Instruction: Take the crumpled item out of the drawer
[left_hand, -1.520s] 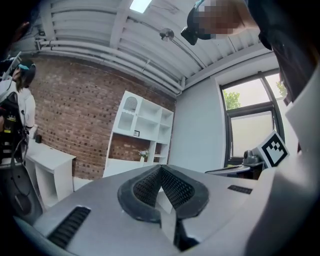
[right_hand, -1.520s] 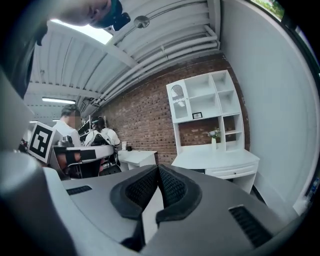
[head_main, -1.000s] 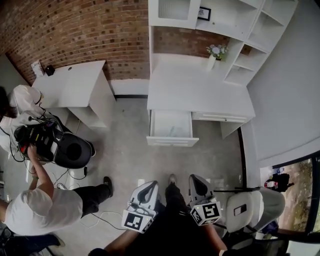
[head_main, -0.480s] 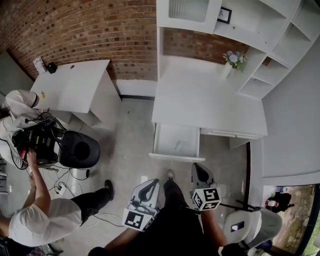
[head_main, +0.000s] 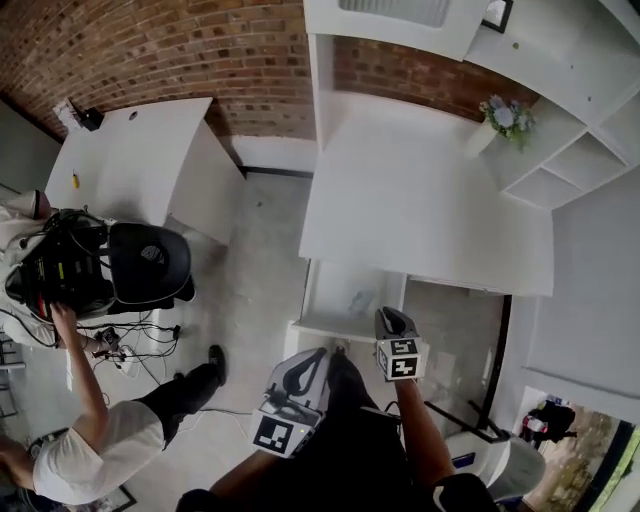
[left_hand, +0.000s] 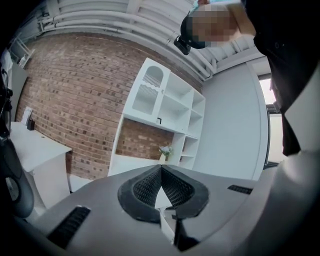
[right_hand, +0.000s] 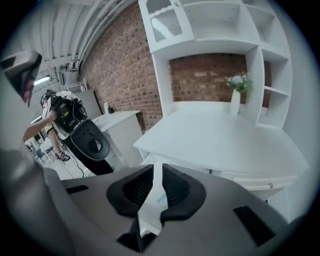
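Head view: right gripper, empty jaws parting, at drawer, crumpled item perhaps inside; left gripper clenched; chair leftward.

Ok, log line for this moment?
drawer: open | crumpled item: inside, not yet gripped | right gripper: at drawer front, jaws opening, nothing between | left gripper: shut, empty, low by body

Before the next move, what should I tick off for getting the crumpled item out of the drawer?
1. Drawer open: ok.
2. Crumpled item visible inside: ok.
3. Right gripper empty, jaws opening: ok.
4. Right gripper touching the item: not ok, it is short of it.
5. Left gripper shut, empty, clear of the drawer: ok.
6. Item free of snags: cannot tell.
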